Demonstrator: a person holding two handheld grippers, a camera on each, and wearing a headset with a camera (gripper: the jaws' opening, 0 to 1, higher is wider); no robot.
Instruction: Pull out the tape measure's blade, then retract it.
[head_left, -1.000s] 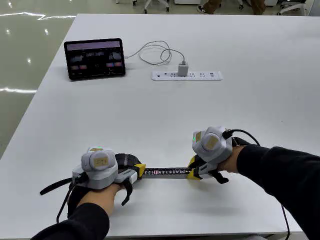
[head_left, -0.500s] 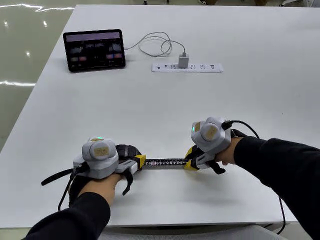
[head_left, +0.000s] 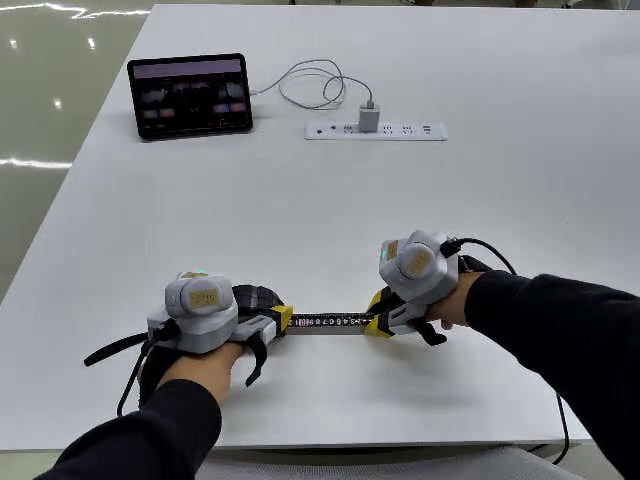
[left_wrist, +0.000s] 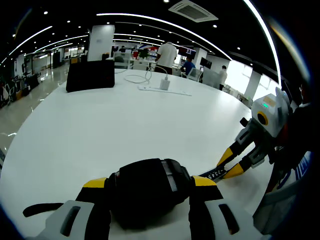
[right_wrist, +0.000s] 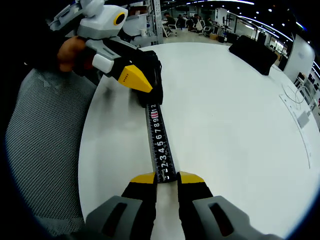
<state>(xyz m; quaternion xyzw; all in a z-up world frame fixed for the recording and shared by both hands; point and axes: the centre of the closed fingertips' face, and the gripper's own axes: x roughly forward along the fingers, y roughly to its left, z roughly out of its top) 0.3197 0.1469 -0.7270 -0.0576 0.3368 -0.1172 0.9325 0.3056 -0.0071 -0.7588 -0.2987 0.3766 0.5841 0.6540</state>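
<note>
A black tape measure case (head_left: 254, 299) lies on the white table near its front edge, and my left gripper (head_left: 277, 320) is shut on it. In the left gripper view the case (left_wrist: 148, 191) sits between the yellow-tipped jaws of the left gripper (left_wrist: 150, 183). A short length of blade (head_left: 330, 321) runs rightward to my right gripper (head_left: 377, 325), which is shut on the blade's end. The right gripper view shows the blade (right_wrist: 158, 142), numbered to about 12, leading from my right gripper (right_wrist: 167, 178) to the case (right_wrist: 151, 75).
A dark tablet (head_left: 190, 96) stands at the back left of the table (head_left: 330, 220). A white power strip (head_left: 376, 131) with a charger and looped cable lies behind the middle. The table's front edge is close below both hands. People stand in the far room.
The right gripper has come slightly closer to the left one, so the exposed blade is a little shorter. The left gripper and case stay put.
</note>
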